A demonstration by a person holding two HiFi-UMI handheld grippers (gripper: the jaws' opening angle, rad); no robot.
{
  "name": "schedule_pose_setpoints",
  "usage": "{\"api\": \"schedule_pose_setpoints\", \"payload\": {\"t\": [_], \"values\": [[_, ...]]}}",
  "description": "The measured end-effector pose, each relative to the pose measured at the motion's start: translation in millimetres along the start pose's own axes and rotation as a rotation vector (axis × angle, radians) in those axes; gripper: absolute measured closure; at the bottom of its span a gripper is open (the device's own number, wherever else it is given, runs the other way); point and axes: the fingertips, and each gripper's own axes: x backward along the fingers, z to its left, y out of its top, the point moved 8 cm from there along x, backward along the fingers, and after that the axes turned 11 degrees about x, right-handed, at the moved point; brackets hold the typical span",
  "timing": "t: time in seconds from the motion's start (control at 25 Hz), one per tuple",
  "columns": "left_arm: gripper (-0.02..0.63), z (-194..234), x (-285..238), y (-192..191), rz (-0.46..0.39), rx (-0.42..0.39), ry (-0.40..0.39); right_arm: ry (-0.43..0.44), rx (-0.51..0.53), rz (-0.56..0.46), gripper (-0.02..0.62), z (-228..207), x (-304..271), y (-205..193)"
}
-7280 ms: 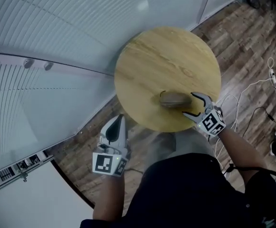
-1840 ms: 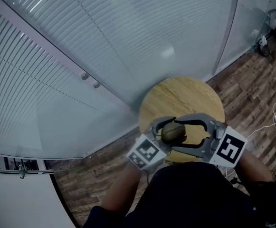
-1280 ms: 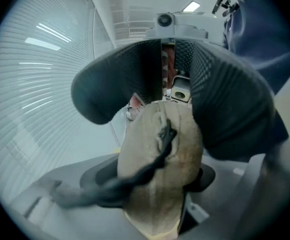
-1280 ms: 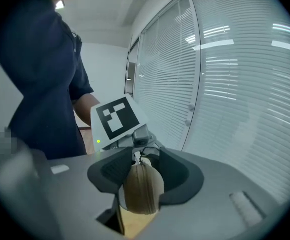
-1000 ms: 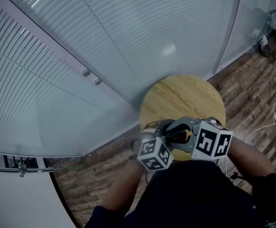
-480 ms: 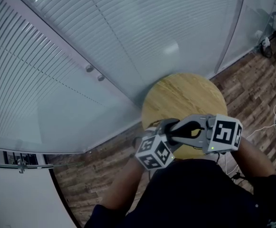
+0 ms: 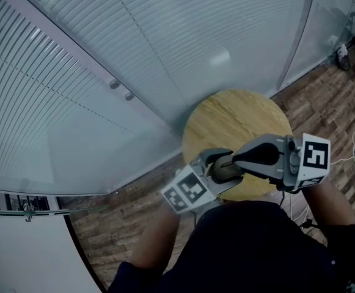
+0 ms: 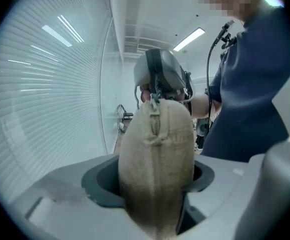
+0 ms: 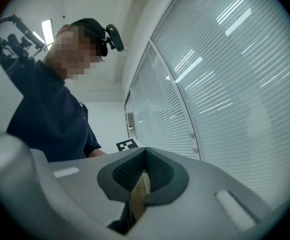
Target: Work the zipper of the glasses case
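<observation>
Glasses case (image 8: 157,154): it is sitting lengthwise between the left hand-held gripper's pads, zipper seam facing the camera. In the head view it is hanging over the table's (image 7: 238,112) 6 o'clock edge.
Left hand-held gripper (image 7: 219,167): it is clamping the case's body, reaching in from about 8 o'clock of the case.
Right hand-held gripper (image 9: 144,176): it is coming in from 3 o'clock. Its jaws have just been closing and are now pressing together on a thin tan tab, which I am taking for the zipper pull (image 9: 138,200).
Step in hand: the pinch on the pull is looking made, and the slide along the seam is waiting.
Doing it well: the left grip should be bracing the case firmly while the right is drawing the pull along the curve of the seam, not away from it. A sideways tug is risking a slipped tab or a twisted case.
Count: one glasses case, one zipper pull, two hand-held grippers, one table.
</observation>
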Motion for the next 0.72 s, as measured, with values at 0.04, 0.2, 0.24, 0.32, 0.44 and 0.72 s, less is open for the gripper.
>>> {"api": "schedule_pose_setpoints", "payload": {"t": [0.04,0.2,0.24,0.32,0.44,0.72], "values": [[0.299,0,1,1,0.006,-0.004,0.006,0.000,0.017,0.015,0.588,0,1,1],[0.299,3,4,1,0.017,-0.021,0.025,0.042,0.089,0.060,0.588,3,-4,5],[0.299,3,5,2,0.016,-0.021,0.027,0.046,0.093,0.063,0.588,3,-4,5],[0.299,3,5,2,0.018,-0.026,0.031,0.049,0.096,0.060,0.588,3,-3,5],[0.299,3,6,2,0.018,-0.029,0.026,0.039,0.074,0.039,0.588,2,1,1],[0.299,2,9,3,-0.008,-0.035,0.000,0.008,-0.031,-0.094,0.588,-4,12,-2]]}}
